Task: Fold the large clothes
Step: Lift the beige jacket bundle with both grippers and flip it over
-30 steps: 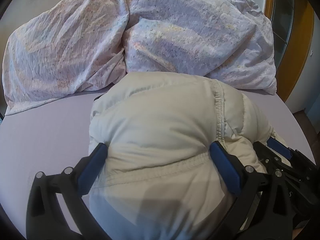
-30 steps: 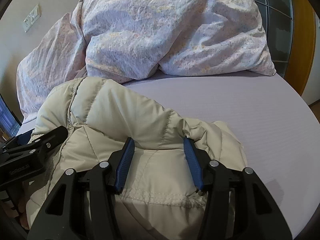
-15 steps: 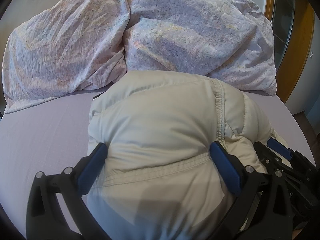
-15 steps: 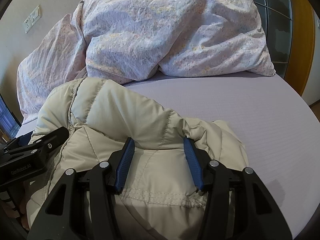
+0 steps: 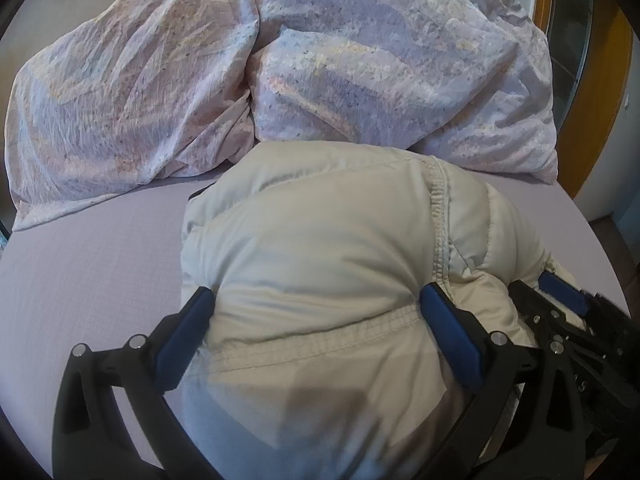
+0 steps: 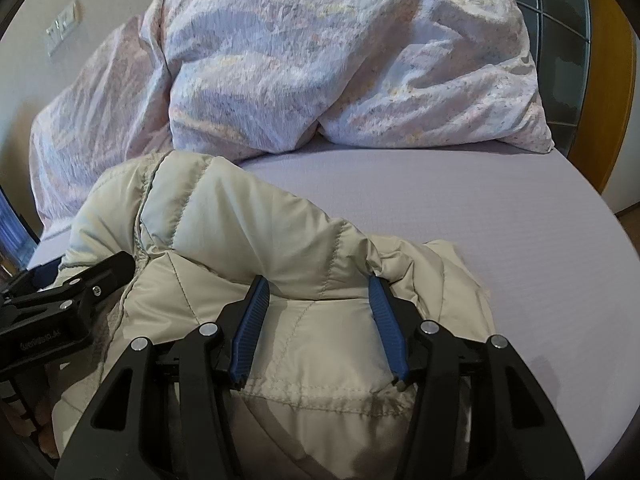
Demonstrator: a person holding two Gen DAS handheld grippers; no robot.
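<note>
The puffer jacket (image 5: 320, 248) lies on the bed sheet (image 5: 100, 256), with the rumpled duvet (image 5: 280, 64) behind it.

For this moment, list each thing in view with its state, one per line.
Jacket: bundled up on the bed, puffy, gripped at its near edge by both grippers.
Left gripper: jaws wide, pads pressed into the jacket.
Right gripper: jaws opening, jacket fold between the pads.
Duvet: crumpled in a heap beyond the jacket.
Bed sheet: flat, smooth.
</note>
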